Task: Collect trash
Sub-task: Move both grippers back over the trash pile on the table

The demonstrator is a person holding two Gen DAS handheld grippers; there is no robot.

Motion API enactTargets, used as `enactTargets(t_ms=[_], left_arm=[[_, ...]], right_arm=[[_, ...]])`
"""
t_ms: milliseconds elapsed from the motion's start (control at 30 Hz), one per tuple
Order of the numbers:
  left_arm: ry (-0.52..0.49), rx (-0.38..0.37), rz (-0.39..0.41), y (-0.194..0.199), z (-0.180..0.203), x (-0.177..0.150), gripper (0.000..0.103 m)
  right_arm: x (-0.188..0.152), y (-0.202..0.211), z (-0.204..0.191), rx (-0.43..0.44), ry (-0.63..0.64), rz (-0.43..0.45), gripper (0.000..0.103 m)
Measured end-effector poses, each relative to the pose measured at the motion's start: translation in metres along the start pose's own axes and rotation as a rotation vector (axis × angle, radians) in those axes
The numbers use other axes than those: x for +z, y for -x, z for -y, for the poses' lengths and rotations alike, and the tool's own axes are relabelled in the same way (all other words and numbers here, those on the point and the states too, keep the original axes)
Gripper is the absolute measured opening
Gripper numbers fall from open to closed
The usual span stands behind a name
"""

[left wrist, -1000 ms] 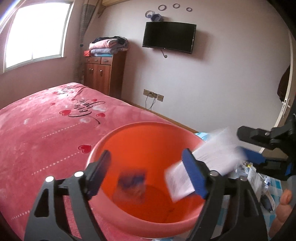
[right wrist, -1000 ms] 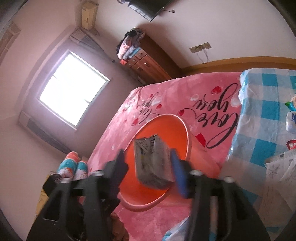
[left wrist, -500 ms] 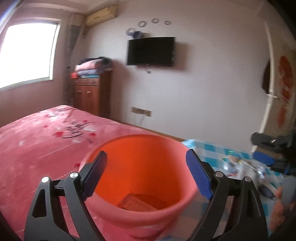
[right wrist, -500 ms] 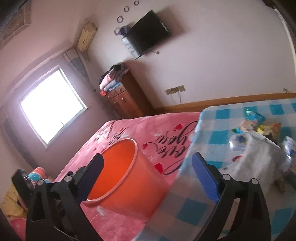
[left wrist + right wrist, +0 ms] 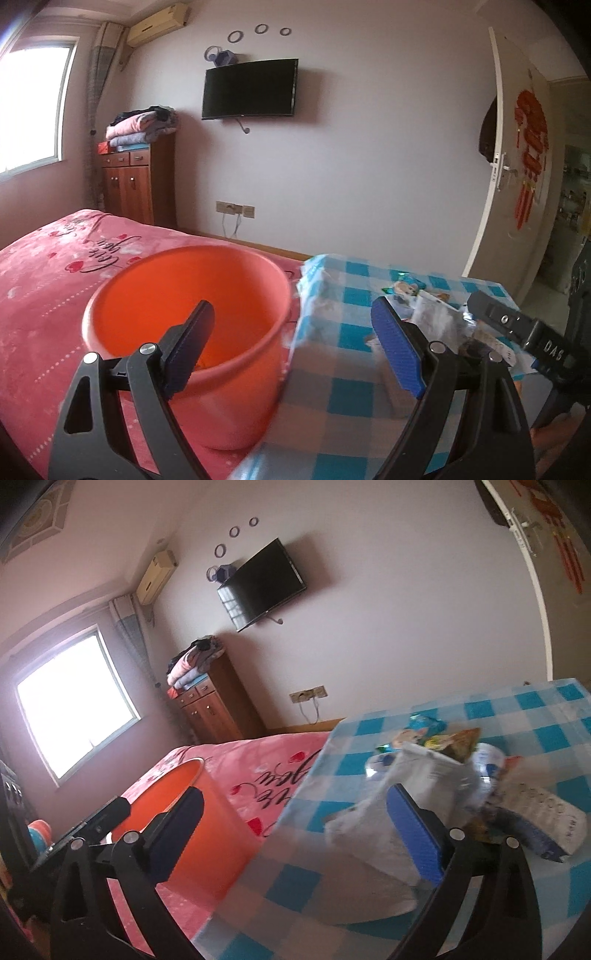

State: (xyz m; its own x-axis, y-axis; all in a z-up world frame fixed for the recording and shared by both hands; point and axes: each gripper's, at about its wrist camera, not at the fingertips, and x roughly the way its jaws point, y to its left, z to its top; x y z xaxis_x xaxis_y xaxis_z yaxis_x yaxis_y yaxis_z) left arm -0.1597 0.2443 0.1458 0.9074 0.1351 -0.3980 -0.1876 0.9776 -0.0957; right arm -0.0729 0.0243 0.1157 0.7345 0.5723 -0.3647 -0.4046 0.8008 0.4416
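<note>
The round orange plastic bucket [image 5: 184, 332] is stood on the pink bed at nine o'clock of the blue-checked desk [image 5: 343, 336], handy for drops. Crumpled wrappers [image 5: 436, 775] are heaped at two o'clock. Left gripper [image 5: 291, 350] released, empty; right gripper [image 5: 295, 834] opening, empty

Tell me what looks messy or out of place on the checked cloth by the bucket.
A heap of trash lies on the blue checked cloth: snack wrappers, crumpled white bags and paper, piled loosely and overlapping. The orange bucket stands upright on the pink bedspread beside it. Nothing looks spilled or broken.
</note>
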Motion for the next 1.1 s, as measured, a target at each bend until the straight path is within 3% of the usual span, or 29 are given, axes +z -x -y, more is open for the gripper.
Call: enactTargets(t_ms=[467, 1100], left_arm=[[-0.124, -0.05, -0.109, -0.025, 0.06, -0.023, 0.087], [-0.247, -0.138, -0.228, -0.05, 0.128, -0.044, 0.087]], right_arm=[[-0.009, 0.026, 0.059, -0.09, 0.002, 0.043, 0.098], [-0.004, 0.043, 0.125, -0.209, -0.022, -0.001, 0.098]])
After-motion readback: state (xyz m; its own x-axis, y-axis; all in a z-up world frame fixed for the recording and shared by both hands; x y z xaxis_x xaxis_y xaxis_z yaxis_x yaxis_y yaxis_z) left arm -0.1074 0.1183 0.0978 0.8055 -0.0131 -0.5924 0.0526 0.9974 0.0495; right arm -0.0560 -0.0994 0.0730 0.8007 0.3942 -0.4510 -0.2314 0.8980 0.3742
